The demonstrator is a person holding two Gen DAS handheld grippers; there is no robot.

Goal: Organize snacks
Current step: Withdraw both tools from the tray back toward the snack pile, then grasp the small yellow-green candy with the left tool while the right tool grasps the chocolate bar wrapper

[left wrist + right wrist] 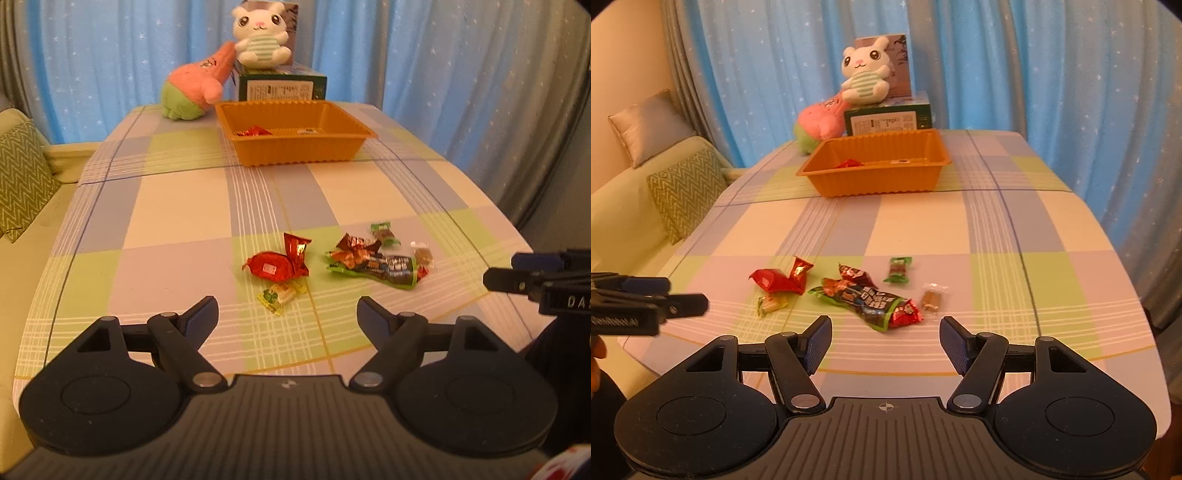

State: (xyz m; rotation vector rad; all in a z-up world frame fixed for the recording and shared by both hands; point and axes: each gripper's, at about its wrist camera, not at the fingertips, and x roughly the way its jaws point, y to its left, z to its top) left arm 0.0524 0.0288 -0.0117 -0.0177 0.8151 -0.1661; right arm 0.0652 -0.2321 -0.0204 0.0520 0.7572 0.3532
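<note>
Several wrapped snacks lie loose on the checked tablecloth: a red packet (275,263), a small yellow-green candy (279,295), a long green-and-black packet (384,271), a small green candy (385,232) and a clear-wrapped brown candy (424,254). The same pile shows in the right wrist view, with the red packet (781,280) and the green-and-black packet (866,301). An orange tray (295,149) stands farther back and holds a red snack (255,131); it also shows in the right wrist view (875,181). My left gripper (287,314) is open and empty, just short of the pile. My right gripper (885,341) is open and empty, also short of it.
Behind the tray a green box (282,86) carries a white plush rabbit (260,35), with a pink-and-green plush (192,90) beside it. A sofa with cushions (683,192) stands to the left of the table. Blue curtains hang behind.
</note>
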